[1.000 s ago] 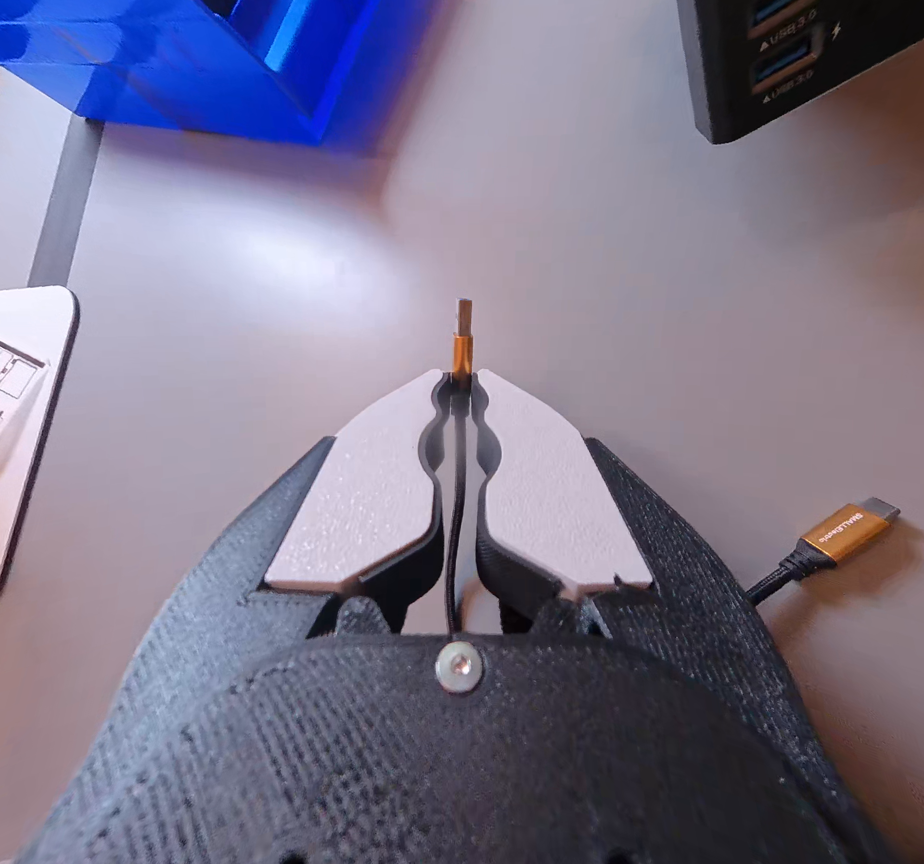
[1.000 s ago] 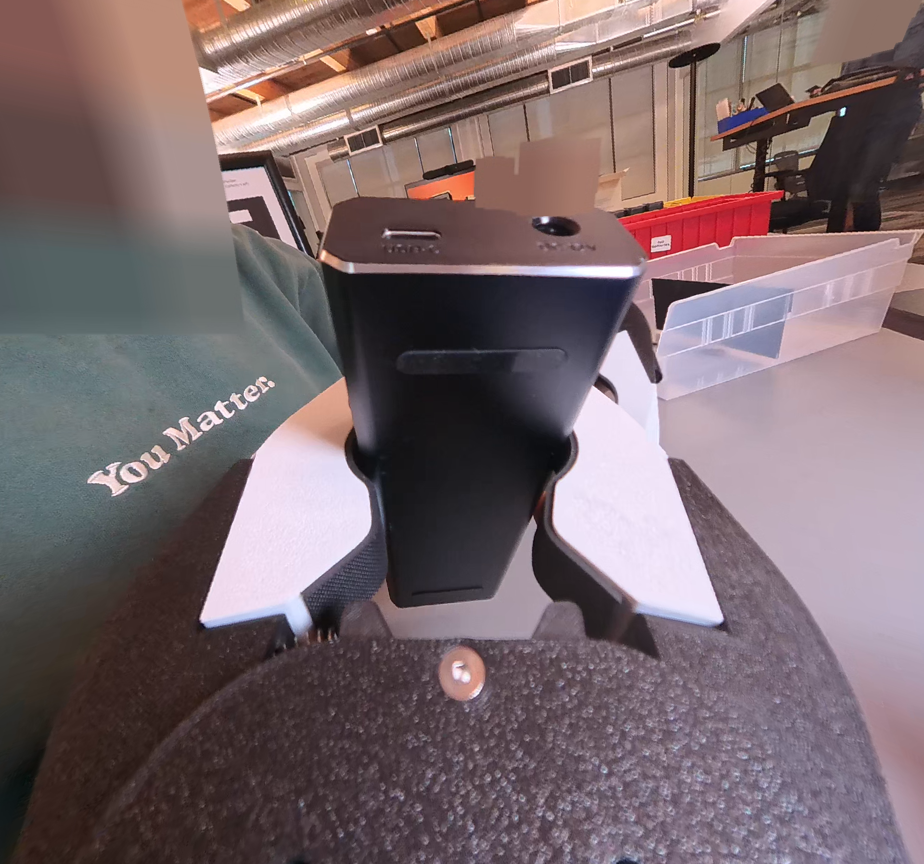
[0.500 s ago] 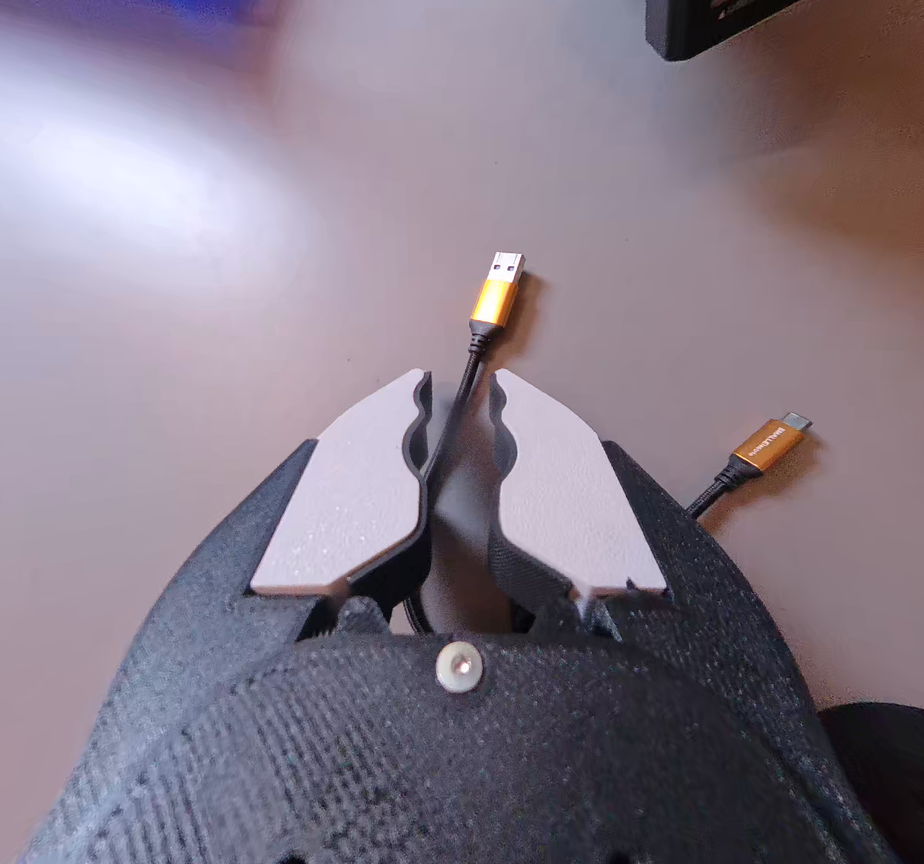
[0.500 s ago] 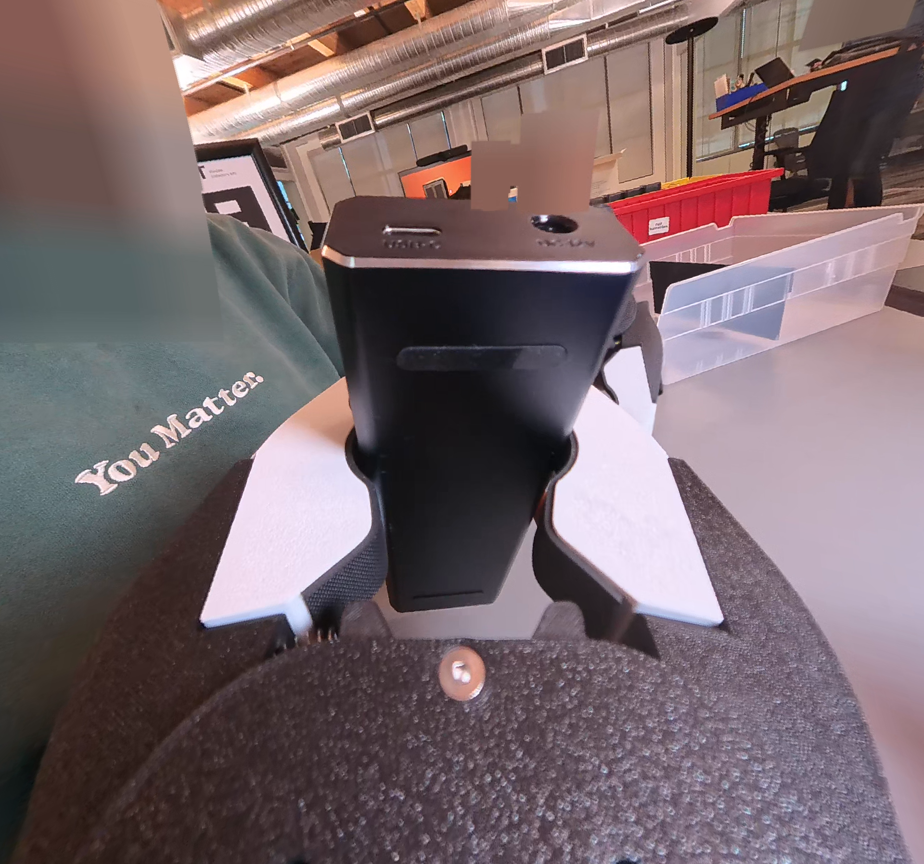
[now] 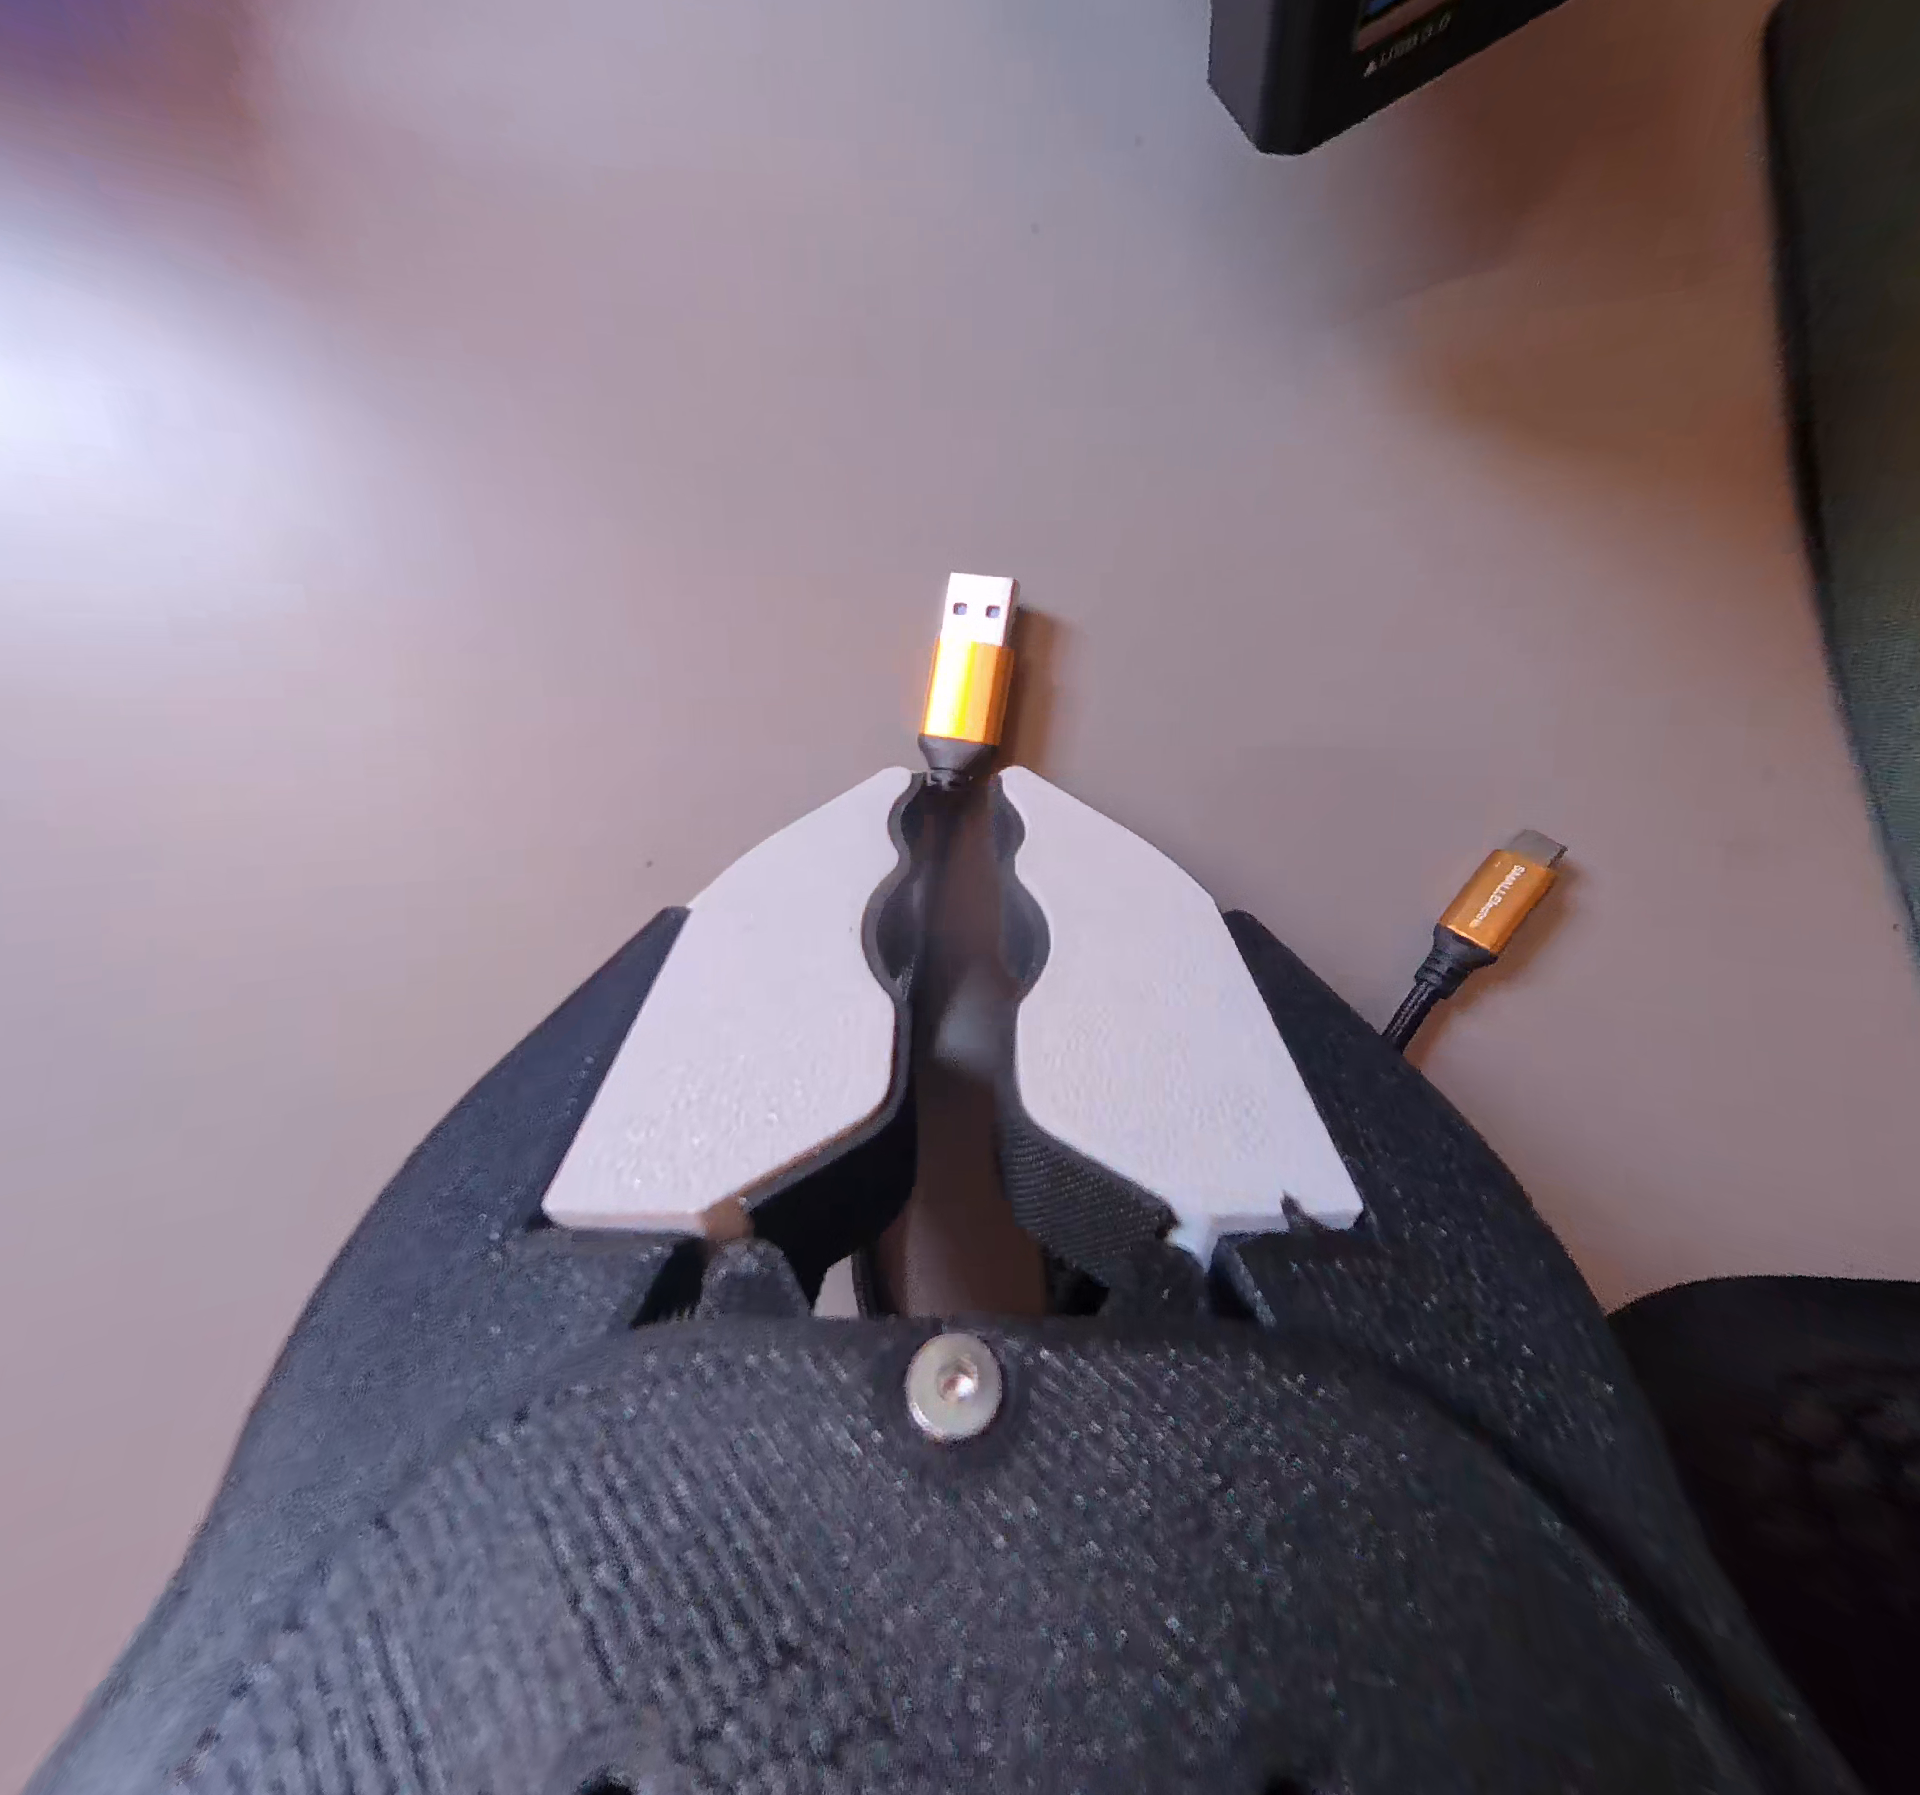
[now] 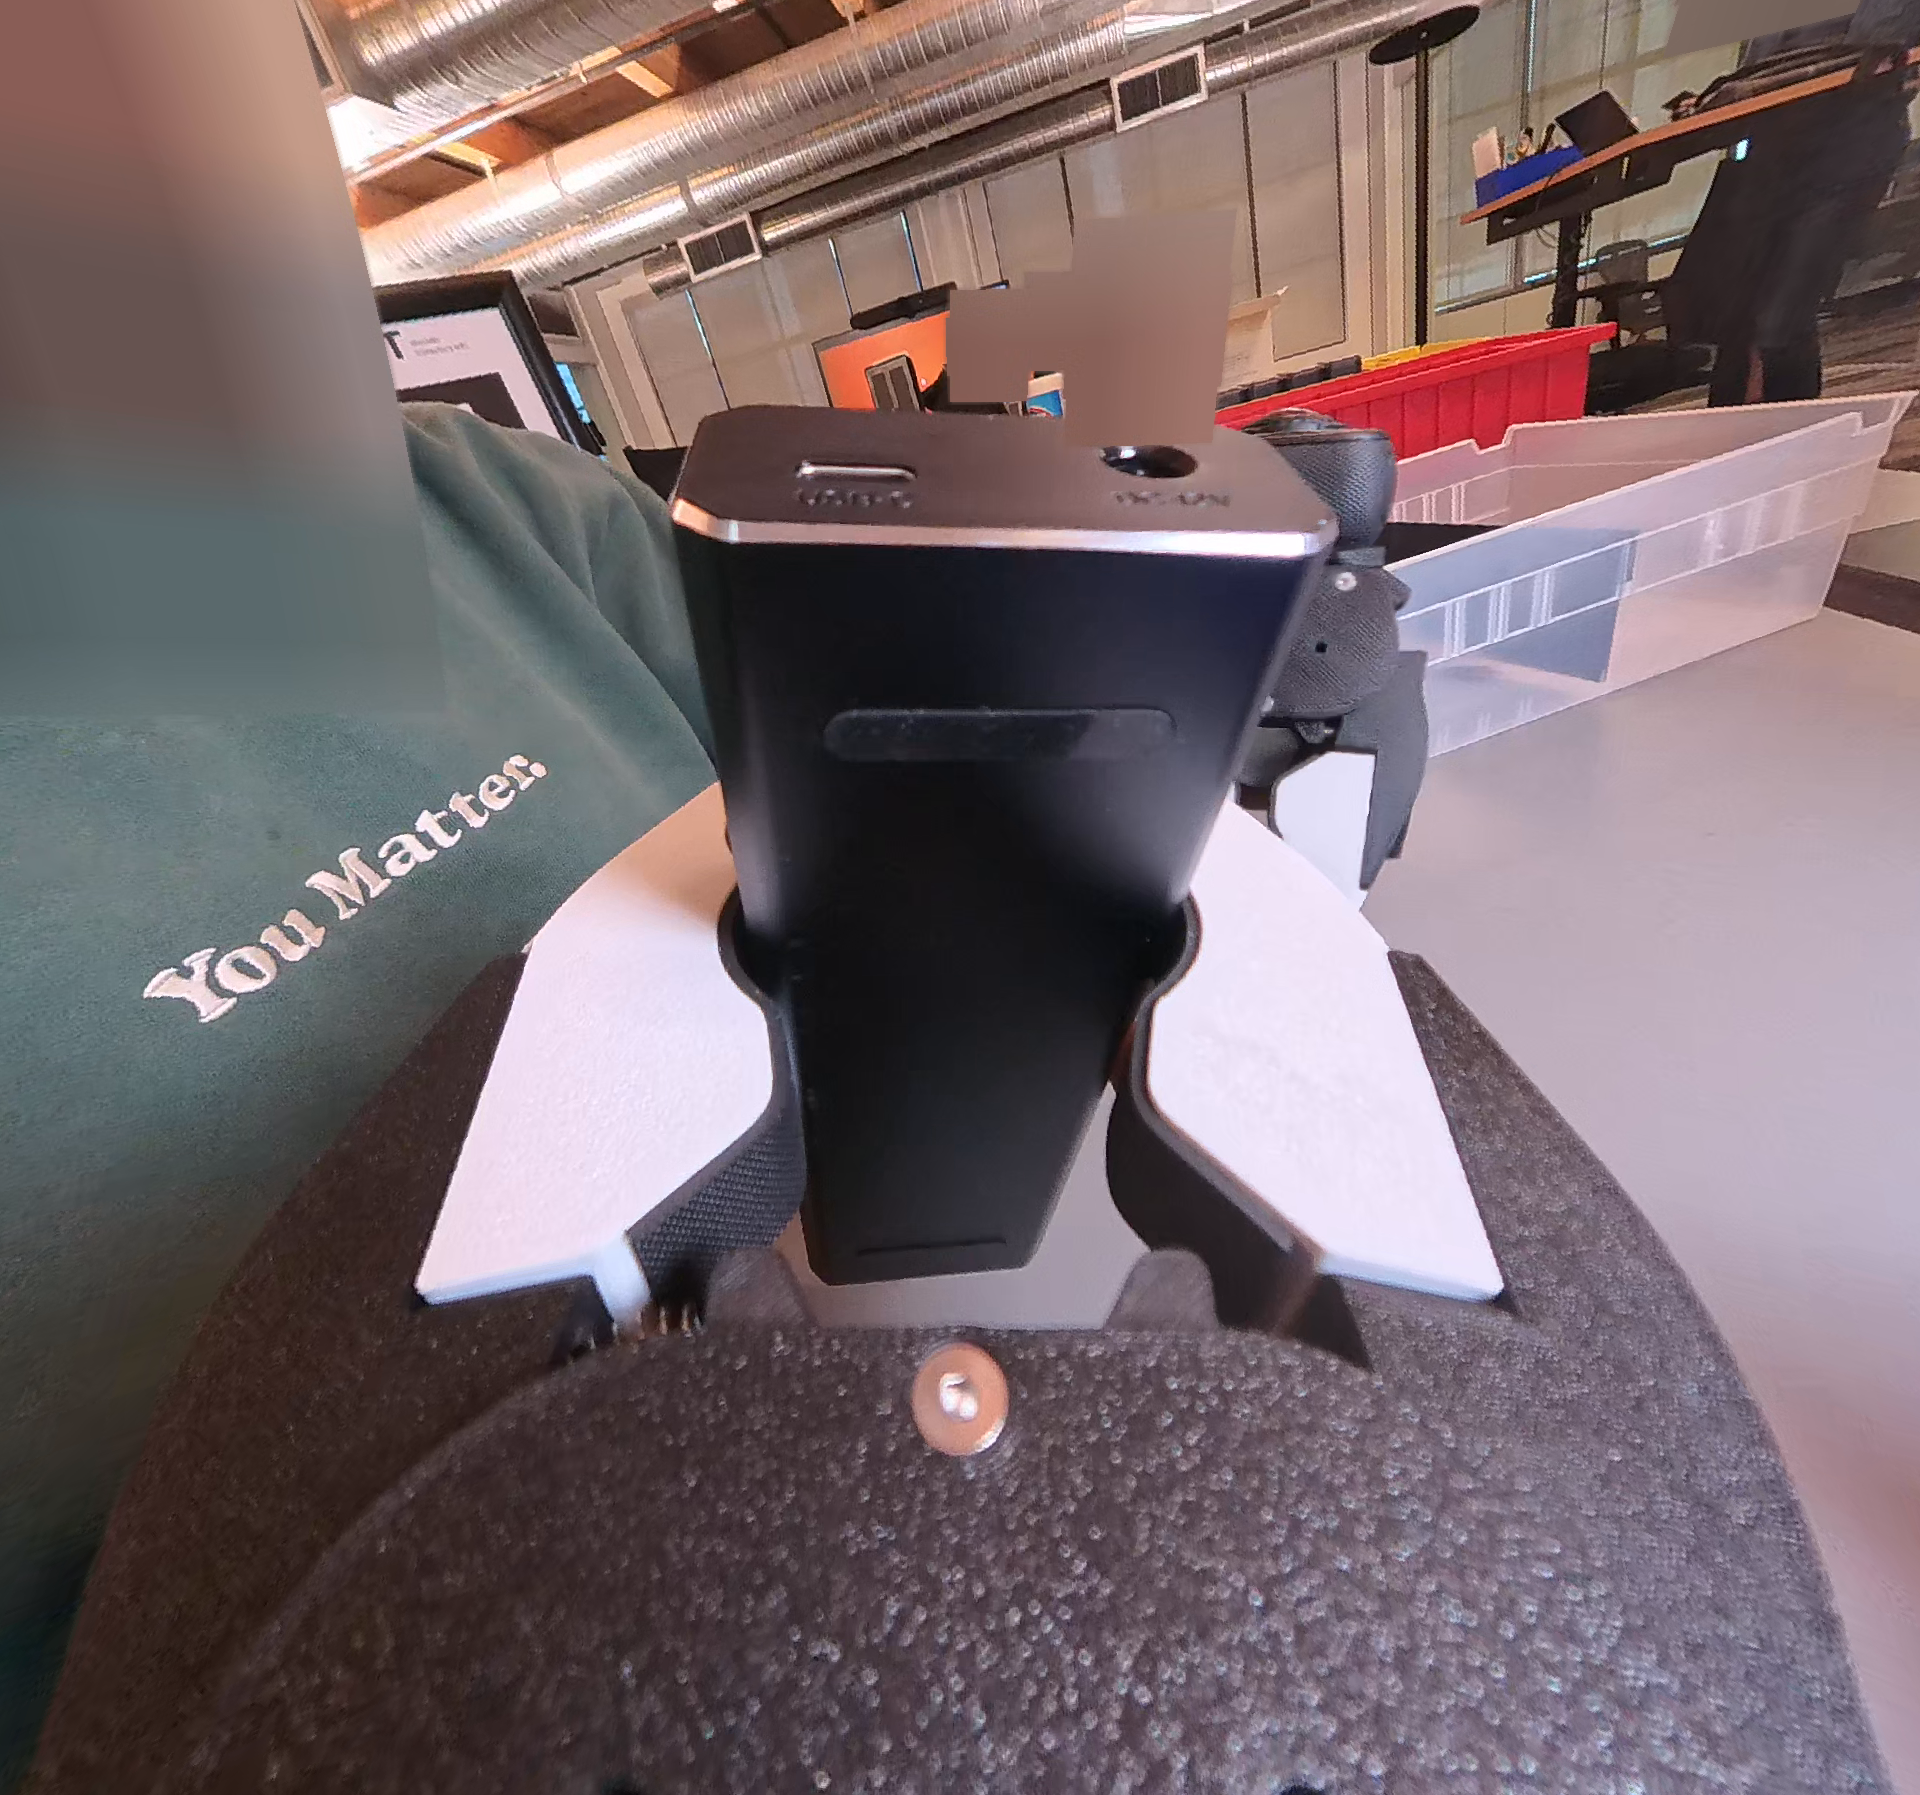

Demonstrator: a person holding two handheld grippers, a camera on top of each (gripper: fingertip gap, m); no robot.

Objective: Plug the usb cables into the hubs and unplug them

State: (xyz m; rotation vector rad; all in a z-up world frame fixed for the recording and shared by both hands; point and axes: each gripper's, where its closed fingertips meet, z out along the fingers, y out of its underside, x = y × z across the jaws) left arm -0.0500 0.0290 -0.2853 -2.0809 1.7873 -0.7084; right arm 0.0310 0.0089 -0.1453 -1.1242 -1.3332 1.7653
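Note:
My left gripper (image 5: 958, 781) hangs low over the grey table (image 5: 520, 498), its jaws a narrow gap apart. An orange-shelled USB-A plug (image 5: 971, 680) lies flat on the table just ahead of the tips, with its black strain relief between them. The cable behind it is hidden under the fingers. The cable's orange USB-C plug (image 5: 1496, 898) lies to the right. My right gripper (image 6: 956, 904) is shut on a black USB hub (image 6: 987, 706) and holds it upright off the table. The hub's port face shows at the top right of the left wrist view (image 5: 1403, 0).
A person in a green sweatshirt (image 6: 260, 810) is close on the left. A clear plastic bin (image 6: 1662, 582) and a red bin (image 6: 1455, 395) stand behind on the table. My left gripper's body (image 6: 1340, 706) shows behind the hub. The tips of one gripper are about 15 centimeters away from the tips of the other.
My left gripper let go of the USB-A plug, which now lies flat on the table. The jaws opened, then narrowed around the strain relief. The hub stays held in the right gripper.

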